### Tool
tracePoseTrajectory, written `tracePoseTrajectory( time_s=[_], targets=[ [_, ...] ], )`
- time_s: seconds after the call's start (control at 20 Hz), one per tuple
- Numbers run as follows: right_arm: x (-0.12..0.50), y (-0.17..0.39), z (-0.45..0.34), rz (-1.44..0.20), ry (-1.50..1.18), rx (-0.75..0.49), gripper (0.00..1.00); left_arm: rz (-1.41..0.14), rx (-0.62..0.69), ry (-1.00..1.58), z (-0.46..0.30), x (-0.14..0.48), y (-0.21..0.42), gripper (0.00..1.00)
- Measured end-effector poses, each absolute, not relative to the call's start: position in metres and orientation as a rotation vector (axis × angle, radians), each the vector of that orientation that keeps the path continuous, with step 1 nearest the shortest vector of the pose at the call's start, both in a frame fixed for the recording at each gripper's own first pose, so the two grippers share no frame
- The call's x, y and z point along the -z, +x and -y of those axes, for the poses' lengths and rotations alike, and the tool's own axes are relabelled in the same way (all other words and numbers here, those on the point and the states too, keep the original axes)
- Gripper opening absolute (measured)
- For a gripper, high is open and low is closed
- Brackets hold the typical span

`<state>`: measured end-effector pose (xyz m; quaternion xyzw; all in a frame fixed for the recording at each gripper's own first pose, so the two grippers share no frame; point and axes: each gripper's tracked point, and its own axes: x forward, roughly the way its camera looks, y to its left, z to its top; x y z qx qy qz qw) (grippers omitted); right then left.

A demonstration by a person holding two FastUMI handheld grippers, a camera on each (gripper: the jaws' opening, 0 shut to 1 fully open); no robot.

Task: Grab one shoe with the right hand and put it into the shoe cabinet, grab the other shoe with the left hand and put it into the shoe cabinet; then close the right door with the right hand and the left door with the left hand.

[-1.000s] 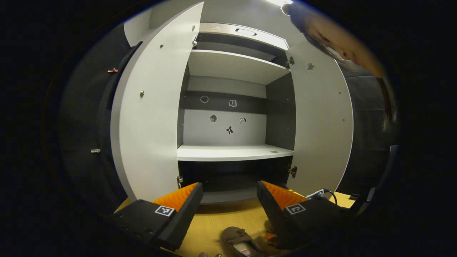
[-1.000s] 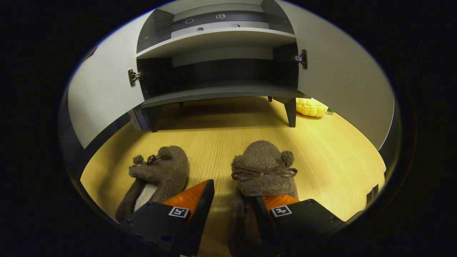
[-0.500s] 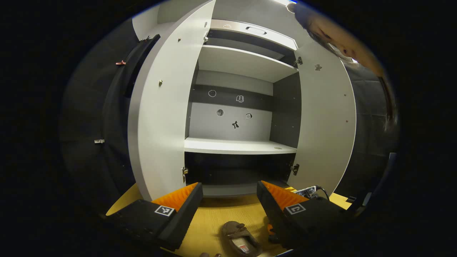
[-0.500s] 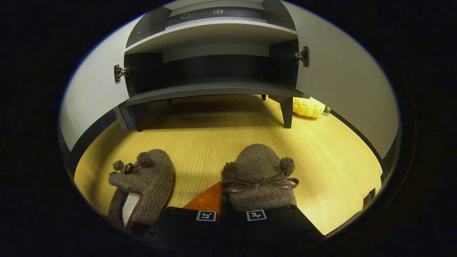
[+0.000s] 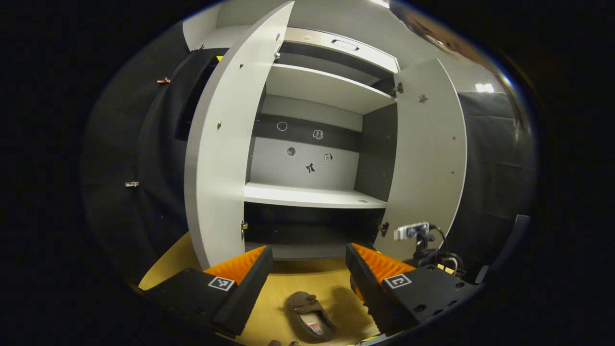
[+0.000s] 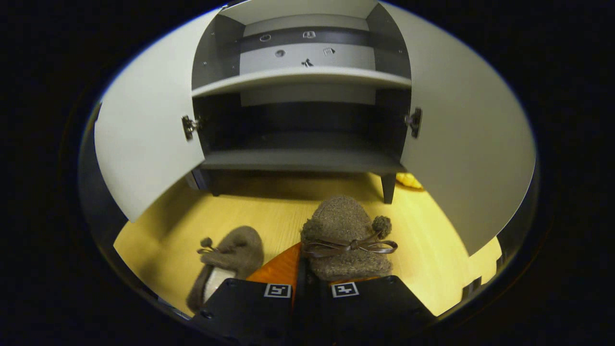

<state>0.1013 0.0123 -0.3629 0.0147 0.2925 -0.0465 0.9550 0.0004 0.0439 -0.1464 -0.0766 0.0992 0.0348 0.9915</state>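
Right gripper [image 6: 299, 281]: clenched on held shoe [image 6: 346, 238] | left gripper [image 5: 307, 271]: released | risk: edge-pinched shoe slips before cabinet [image 6: 298, 158], frame centre.

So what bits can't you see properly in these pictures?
- Held slipper, right gripper view: its heel end is hidden behind the right gripper, so where the fingers press is unclear.
- Other slipper, right gripper view: its back runs out of the picture's edge.
- Small stickers on the cabinet's back wall, left gripper view: too small to make out.
- Bottom shelf, left gripper view: too dark to see inside.
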Motion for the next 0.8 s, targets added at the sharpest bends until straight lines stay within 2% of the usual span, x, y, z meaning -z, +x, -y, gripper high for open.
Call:
tracePoseTrajectory(
  time_s=[0.2, 0.55, 0.8],
  targets=[
    [0.262, 0.132, -0.013, -0.468, -0.011, 0.077, 0.16, -0.205, -0.052, -0.157, -0.037, 0.129, -0.021, 0.97],
    [0.128, 0.226, 0.001, -0.298, -0.045, 0.083, 0.16, -0.231, -0.082, -0.174, -0.023, 0.108, -0.052, 0.97],
    [0.087, 0.313, 0.011, -0.265, -0.043, 0.045, 0.16, -0.238, -0.144, -0.173, -0.014, 0.104, -0.044, 0.97]
  ],
)
